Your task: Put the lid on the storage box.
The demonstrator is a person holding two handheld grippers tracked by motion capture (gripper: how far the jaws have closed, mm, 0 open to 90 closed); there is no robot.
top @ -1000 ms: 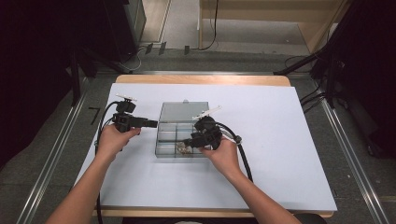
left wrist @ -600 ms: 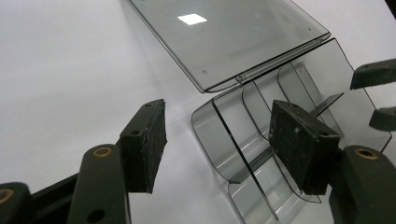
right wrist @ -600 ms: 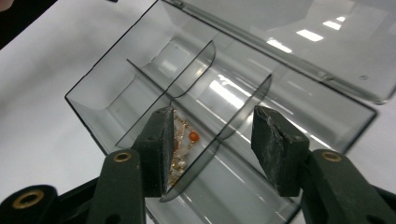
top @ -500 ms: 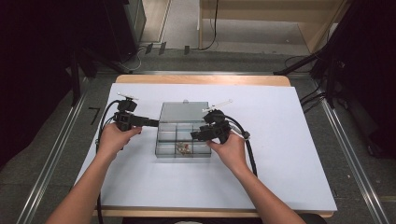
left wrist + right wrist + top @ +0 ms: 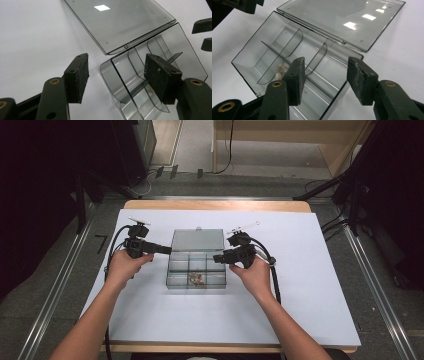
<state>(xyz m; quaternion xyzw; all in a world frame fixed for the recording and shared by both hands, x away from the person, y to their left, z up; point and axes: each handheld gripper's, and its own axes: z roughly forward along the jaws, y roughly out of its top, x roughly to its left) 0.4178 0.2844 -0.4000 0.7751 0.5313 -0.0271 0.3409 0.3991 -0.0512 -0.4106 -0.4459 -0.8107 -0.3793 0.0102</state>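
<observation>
A clear, smoke-tinted plastic organiser box [image 5: 196, 270] with curved inner dividers lies open near the middle of a table covered by a white sheet [image 5: 310, 295]. Its flat transparent lid [image 5: 197, 240] is folded back flat on the sheet on the far side of the tray, joined to it along the hinge edge. In the high view the tray is split into two rows of compartments, and a little cluster of pale, brownish small pieces [image 5: 195, 279] sits in the middle compartment of the near row; what they are is too small to tell.

The left gripper [image 5: 165, 250], black and held in the person's left hand [image 5: 122, 268], sits at the tray's far left corner. In the left gripper view its jaws stand wide apart, straddling the tray's left end wall, with one pad [image 5: 79, 76] over the bare sheet outside the tray and the other over the compartments. They hold nothing.

The right gripper [image 5: 218, 258], held in the right hand [image 5: 256, 275], is at the tray's right end. In the right gripper view its jaws are likewise spread wide, one pad [image 5: 296, 79] above the tray's inside and the other above the sheet just outside the right end wall, gripping nothing. Black cables [image 5: 272, 270] trail from both grippers towards the near edge.
</observation>
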